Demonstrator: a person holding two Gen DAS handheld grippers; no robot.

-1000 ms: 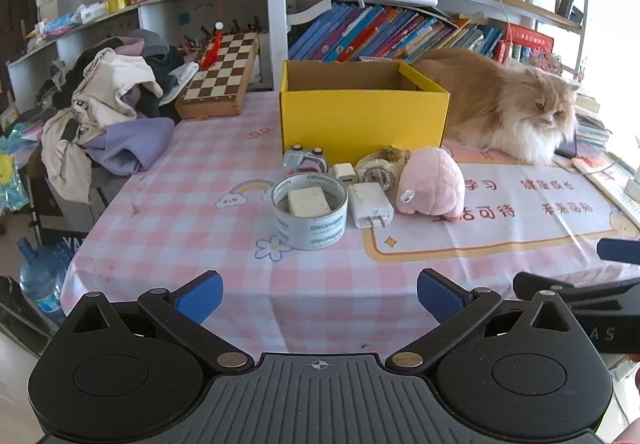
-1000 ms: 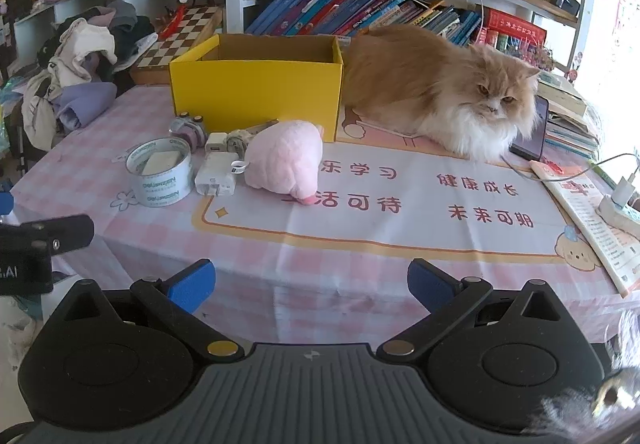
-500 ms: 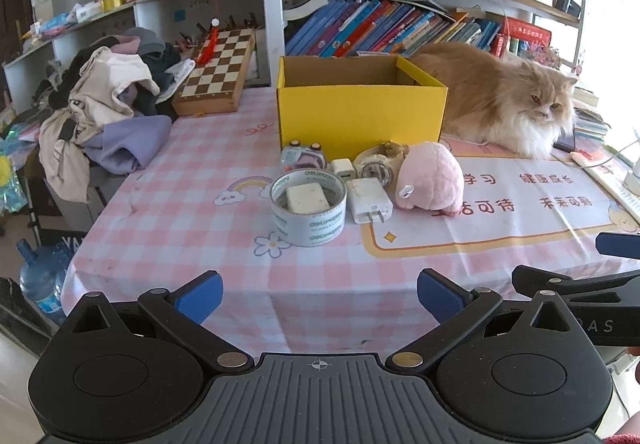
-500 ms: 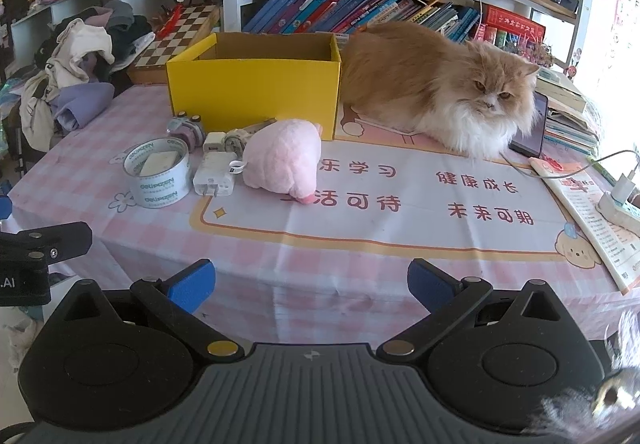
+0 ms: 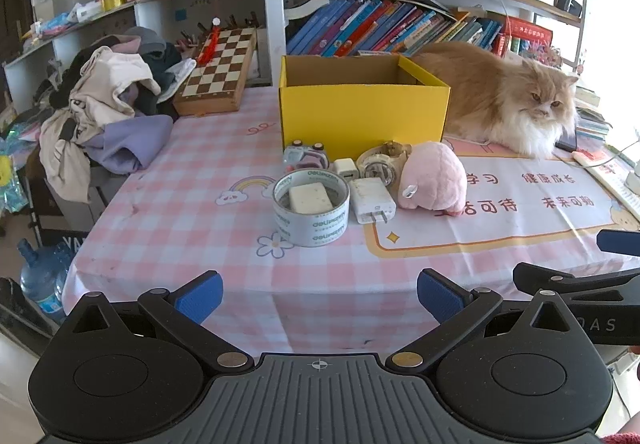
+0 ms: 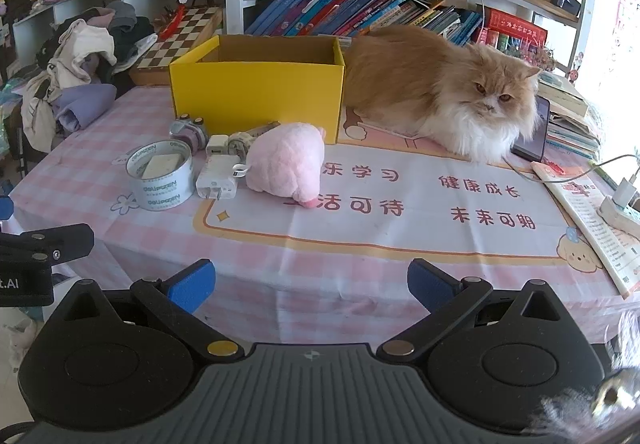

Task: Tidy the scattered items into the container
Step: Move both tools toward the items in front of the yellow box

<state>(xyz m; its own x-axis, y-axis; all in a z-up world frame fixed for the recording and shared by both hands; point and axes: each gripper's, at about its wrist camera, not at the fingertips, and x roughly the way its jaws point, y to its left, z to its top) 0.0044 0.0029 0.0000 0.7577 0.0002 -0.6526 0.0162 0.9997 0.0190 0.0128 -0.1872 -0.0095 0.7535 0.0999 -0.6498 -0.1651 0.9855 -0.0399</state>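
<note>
On the pink checked tablecloth (image 5: 192,180), the items lie in a row before the yellow box (image 5: 362,112): tape roll (image 5: 311,207), white charger (image 5: 373,198), pink plush (image 6: 286,162). The left gripper (image 5: 319,296) faces the tape straight ahead; the right gripper (image 6: 311,284) has the plush ahead, slightly left. Both are wide open and empty.

I see a bright yellow cardboard box (image 5: 362,112) with a brown inside, on a pink-and-white checked tablecloth (image 5: 192,200). In front lie a pale pink plush toy (image 5: 434,176), a white charger (image 5: 372,198), and a grey-white tape roll (image 5: 311,218) around a cream block (image 5: 310,197). The cat (image 6: 448,96) is orange with a white chest. My gripper fingertips (image 6: 190,286) are blue on black arms.
</note>
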